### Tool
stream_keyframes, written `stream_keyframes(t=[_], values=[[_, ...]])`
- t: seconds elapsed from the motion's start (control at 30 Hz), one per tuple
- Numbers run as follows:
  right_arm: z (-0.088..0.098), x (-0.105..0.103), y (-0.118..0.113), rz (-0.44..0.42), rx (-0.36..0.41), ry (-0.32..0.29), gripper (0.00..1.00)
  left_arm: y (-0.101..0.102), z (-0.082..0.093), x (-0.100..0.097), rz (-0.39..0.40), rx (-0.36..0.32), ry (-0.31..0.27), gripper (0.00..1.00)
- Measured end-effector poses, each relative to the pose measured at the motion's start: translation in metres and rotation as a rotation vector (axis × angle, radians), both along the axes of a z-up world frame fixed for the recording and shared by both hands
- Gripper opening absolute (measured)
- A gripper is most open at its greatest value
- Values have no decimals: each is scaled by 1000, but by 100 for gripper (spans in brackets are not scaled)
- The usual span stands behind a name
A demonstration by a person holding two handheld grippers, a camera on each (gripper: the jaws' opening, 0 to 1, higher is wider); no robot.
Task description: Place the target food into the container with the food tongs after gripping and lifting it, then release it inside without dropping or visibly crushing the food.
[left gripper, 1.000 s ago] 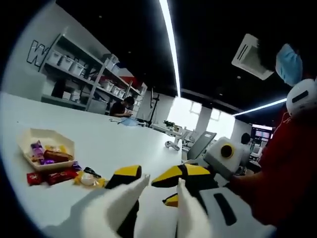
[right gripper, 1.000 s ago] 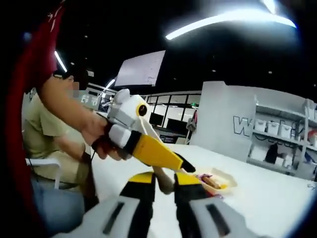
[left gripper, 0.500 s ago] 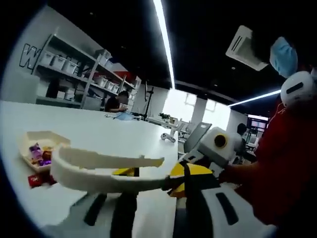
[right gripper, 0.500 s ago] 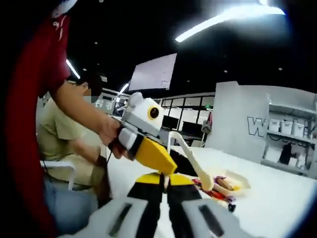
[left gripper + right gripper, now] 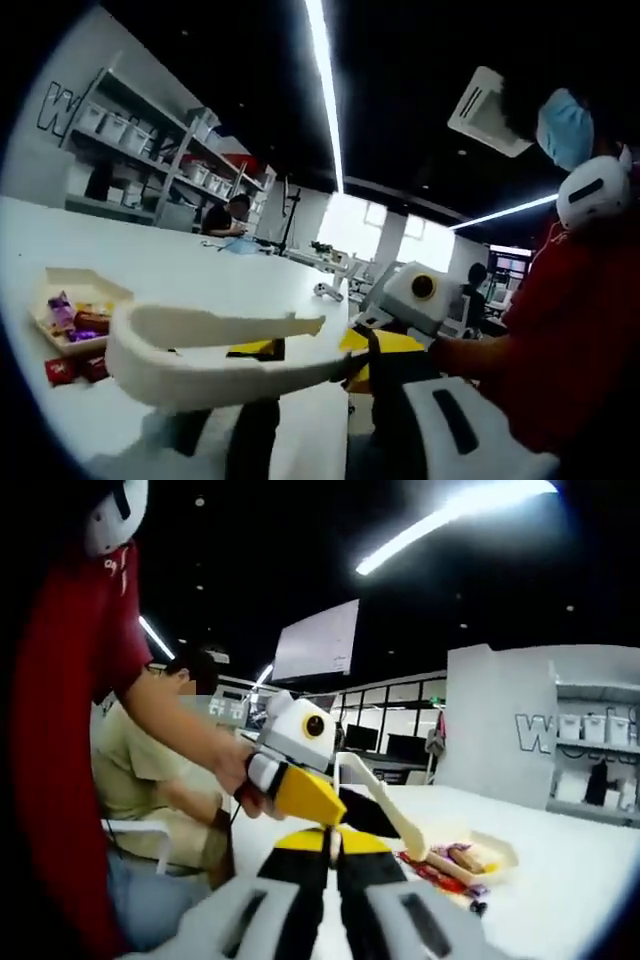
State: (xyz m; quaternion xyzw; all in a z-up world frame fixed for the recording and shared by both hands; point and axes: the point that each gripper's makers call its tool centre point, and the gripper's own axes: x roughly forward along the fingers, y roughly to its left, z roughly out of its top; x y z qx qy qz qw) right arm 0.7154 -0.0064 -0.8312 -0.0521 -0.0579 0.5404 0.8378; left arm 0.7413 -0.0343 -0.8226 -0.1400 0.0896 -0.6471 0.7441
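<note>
**Tongs held over the table**

While the left gripper (image 5: 335,825) clamps the white tongs (image 5: 200,350), the right gripper (image 5: 332,845) stays pressed shut, empty. Snacks lie in the container (image 5: 70,310) far left, with some beside it.

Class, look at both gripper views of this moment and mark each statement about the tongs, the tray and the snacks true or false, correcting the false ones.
1. The left tool holds the white tongs. True.
2. The tongs grip a snack. False: their tips are bare.
3. The container already has wrapped snacks in it. True.
4. Red packets lie on the table beside the container. True.
5. The container is stacked on the shelves. False: it sits on the white table.
</note>
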Motion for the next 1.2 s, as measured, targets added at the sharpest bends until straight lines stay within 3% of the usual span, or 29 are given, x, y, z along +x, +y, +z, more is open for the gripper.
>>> stream_keyframes(t=[0.13, 0.2, 0.33, 0.37, 0.53, 0.7, 1.2], values=[[14, -7, 0, 63, 90, 21, 0, 3, 9, -1, 3, -39, -8, 38], [18, -14, 1, 124, 131, 59, 0, 4, 16, -4, 0, -58, -42, 40], [19, -20, 4, 177, 131, 69, 0, 4, 27, -9, -20, -93, -84, 41], [22, -25, 6, 217, 158, 98, 0, 4, 29, -11, -28, -104, -84, 41], [23, -30, 9, 270, 152, 107, 0, 2, 36, -19, -58, -120, -99, 42], [23, -32, 12, 303, 122, 114, 0, -1, 33, -26, -89, -79, -131, 39], [26, -32, 10, 331, 126, 163, 0, 0, 35, -25, -82, -68, -142, 39]])
